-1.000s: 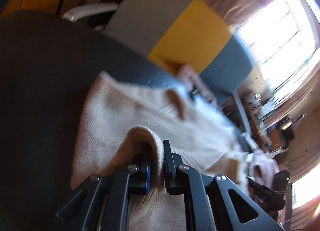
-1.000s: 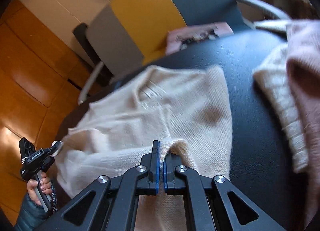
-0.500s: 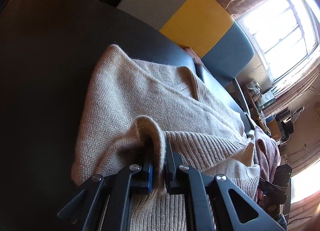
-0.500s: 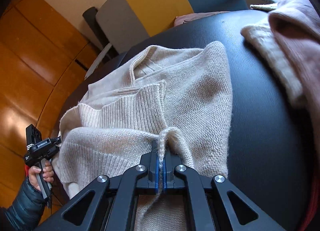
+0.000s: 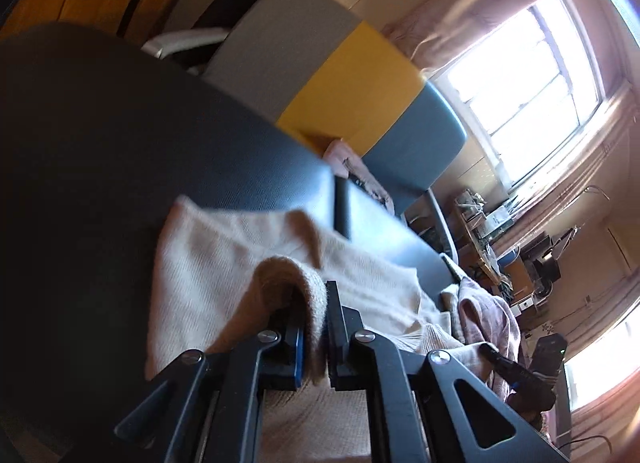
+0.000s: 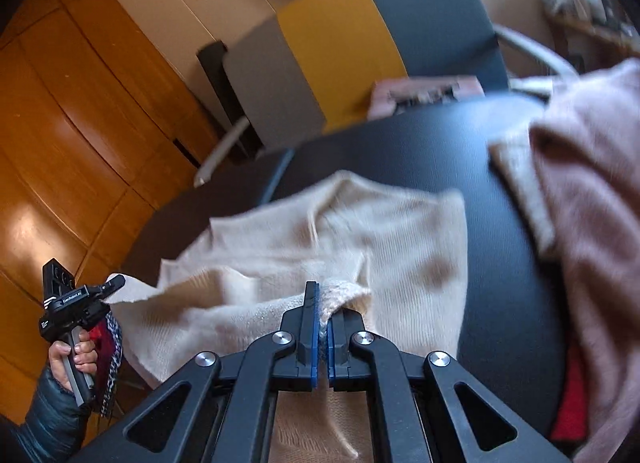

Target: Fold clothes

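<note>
A cream knit sweater [image 6: 400,239] lies partly on the black table [image 6: 400,151], with its near edge lifted off the surface. My right gripper [image 6: 322,305] is shut on a pinched fold of that edge. In the left wrist view my left gripper [image 5: 316,303] is shut on another thick fold of the same sweater [image 5: 208,259], which arches over the left finger. The left gripper [image 6: 110,287] also appears at the lower left of the right wrist view, held by a hand [image 6: 78,351] in a dark sleeve, with the sweater's corner hanging from it.
A pink garment [image 6: 592,191] and a cream knit piece [image 6: 520,183] are piled on the table's right side, with something red [image 6: 568,415] below them. A grey, yellow and blue chair back [image 6: 344,51] stands behind the table. A wooden cabinet [image 6: 60,123] is on the left.
Both grippers have risen and pulled back toward me with the sweater's edge, so the folded-over ribbed hem has lifted away from the collar area. Both views are now motion-blurred.
</note>
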{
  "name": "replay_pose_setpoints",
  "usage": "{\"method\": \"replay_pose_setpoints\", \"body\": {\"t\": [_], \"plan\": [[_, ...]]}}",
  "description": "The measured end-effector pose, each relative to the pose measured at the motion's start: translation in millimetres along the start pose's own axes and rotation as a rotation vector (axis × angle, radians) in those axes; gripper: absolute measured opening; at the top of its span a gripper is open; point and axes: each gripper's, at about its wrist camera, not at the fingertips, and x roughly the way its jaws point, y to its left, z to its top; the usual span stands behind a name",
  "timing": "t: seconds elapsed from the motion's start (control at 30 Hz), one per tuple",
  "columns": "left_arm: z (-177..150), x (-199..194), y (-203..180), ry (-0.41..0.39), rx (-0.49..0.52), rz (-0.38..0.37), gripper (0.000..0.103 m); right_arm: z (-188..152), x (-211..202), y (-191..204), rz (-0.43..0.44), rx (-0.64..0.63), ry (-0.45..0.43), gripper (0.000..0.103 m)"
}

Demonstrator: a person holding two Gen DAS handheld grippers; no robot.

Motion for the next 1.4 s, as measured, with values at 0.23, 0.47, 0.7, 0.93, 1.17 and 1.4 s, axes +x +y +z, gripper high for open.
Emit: {"method": "replay_pose_setpoints", "body": {"t": [0.23,0.47,0.7,0.93,1.17,1.4], "plan": [[19,37,24,0.079,-0.09,0.069,0.007,21,14,-9,-0.01,0.069,0.0,0.003],[8,44,61,0.122,-0.236,0.067,0.017,5,41,-39,0.05,0.226,0.067,0.041],[-6,15,65,0.08,-0.21,-0.018,0.028,-10,38,-27,0.174,0.187,0.106,0.063],[-18,23,54,0.124,-0.099,-0.006,0.036,-14,47,-12,0.247,0.147,0.168,0.071],[-6,52,32,0.21,-0.031,-0.147,0.033,5,52,-3,0.309,0.141,0.159,0.073],[30,59,48,0.056,-0.267,-0.223,0.023,39,61,-30,0.275,0.326,0.016,0.073]]}}
